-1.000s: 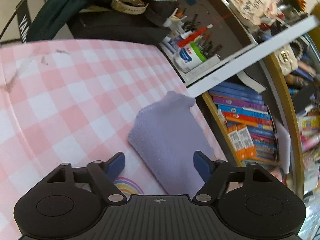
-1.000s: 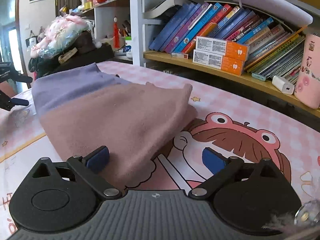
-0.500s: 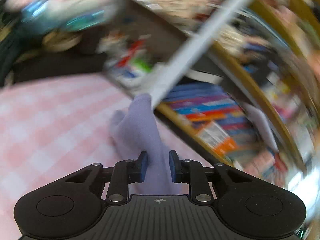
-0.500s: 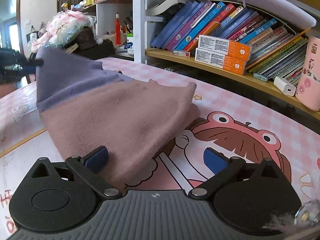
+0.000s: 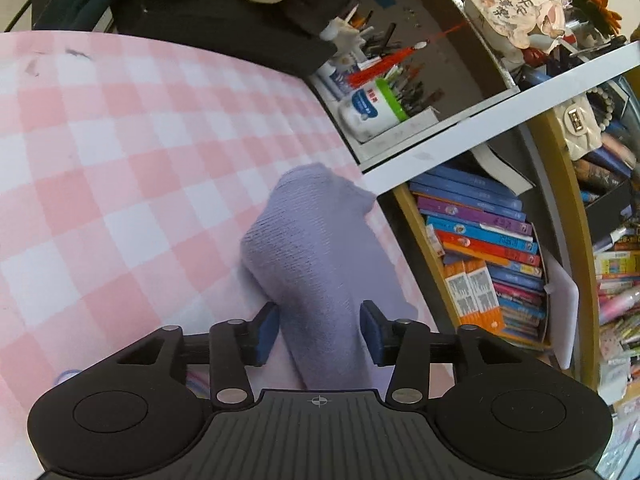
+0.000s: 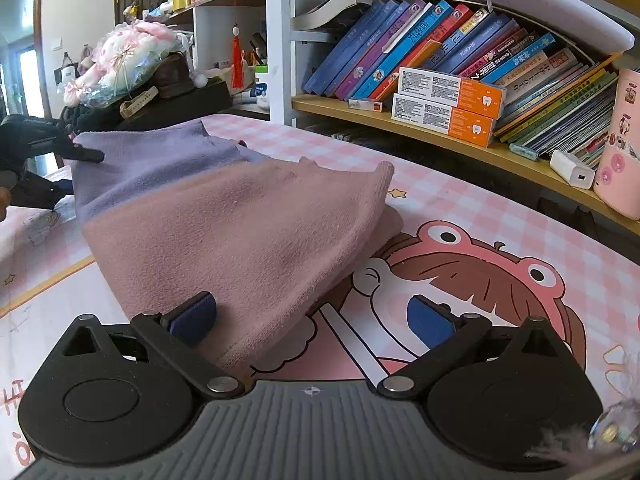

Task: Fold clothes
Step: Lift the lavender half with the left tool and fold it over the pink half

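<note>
A pink checked tablecloth [image 6: 460, 208] fills the lower half of both views, with a cartoon face at lower right of the right wrist frame. On it lies the garment [image 6: 240, 232] – pink in the centre, lilac toward the upper left. The right gripper [image 6: 312, 320] stands wide open, its left pad touching the pink cloth. The left gripper [image 5: 318, 330] is partly open – a lilac fold lies loose between its fingers, unclamped. Books [image 6: 460, 56] line the shelf at upper right.

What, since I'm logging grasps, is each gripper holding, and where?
Nothing. The left gripper is open astride the cloth's purple end; the right gripper is open at its pink end.
</note>
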{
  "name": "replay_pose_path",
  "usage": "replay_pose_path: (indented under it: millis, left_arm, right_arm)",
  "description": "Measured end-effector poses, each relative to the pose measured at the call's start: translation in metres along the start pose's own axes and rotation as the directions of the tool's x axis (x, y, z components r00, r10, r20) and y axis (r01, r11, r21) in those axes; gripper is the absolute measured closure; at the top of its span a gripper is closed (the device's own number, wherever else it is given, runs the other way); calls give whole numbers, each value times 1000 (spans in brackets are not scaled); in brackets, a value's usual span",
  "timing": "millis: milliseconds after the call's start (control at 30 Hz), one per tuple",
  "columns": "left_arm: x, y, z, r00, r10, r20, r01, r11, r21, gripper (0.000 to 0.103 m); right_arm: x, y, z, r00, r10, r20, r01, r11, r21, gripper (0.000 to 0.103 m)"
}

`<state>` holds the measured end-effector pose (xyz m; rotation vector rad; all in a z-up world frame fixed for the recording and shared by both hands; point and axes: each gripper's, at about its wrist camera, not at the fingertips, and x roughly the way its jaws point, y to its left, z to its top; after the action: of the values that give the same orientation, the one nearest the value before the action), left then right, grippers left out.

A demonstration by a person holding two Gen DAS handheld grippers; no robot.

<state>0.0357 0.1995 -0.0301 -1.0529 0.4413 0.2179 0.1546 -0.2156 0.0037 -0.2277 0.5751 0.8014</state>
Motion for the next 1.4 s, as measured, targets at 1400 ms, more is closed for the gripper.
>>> replay_pose_path:
  millis: [1400]
  left_arm:
    - [32,-182,-192,959,-80,-271,276,463,842,81]
  right_arm:
    - [-7,-22,-10,993,106,-48,-104,993,57,0]
